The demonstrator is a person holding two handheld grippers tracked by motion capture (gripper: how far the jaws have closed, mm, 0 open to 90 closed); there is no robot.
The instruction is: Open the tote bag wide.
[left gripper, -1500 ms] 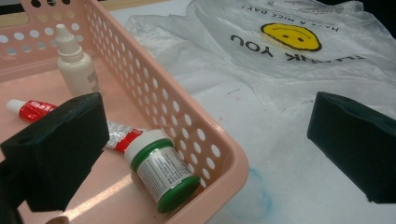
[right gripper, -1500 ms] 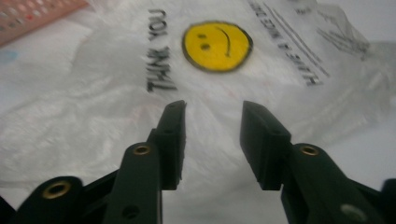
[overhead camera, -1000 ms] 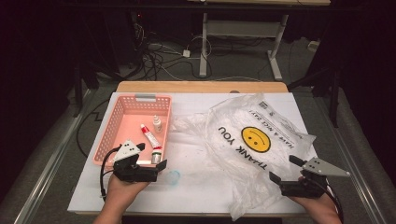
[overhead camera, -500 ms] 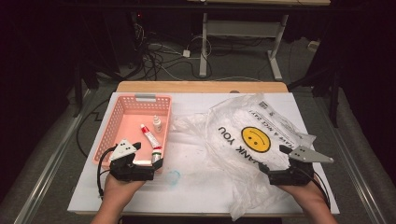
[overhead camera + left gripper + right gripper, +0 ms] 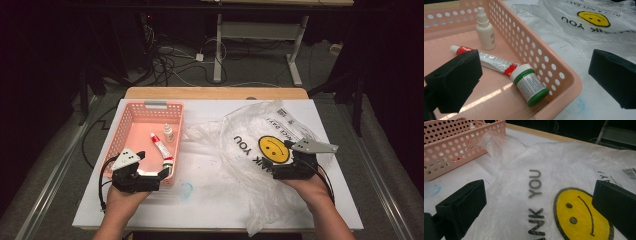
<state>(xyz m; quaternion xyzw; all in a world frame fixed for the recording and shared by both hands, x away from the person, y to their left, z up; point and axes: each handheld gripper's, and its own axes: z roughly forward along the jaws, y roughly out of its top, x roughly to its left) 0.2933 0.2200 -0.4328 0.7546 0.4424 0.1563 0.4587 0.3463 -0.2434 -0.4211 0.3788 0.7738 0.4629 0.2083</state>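
Overall, 1 pink basket (image 5: 131, 131) sits on the tabletop (image 5: 210, 200) w/ 3 items inside: 1 white dropper bottle (image 5: 484, 30), 1 red-and-silver tube (image 5: 489, 61), 1 green-capped jar (image 5: 530, 85) lying on its side against the near wall. 1 plastic bag (image 5: 260, 150) w/ a yellow smiley is spread to the basket's right. Left claw (image 5: 151, 165) hangs over the basket's near corner, jaws wide apart, nothing held. Right claw (image 5: 280, 159) is above the smiley print, also wide open & empty. Bag's small print is cut off, and jar label is too small to read.
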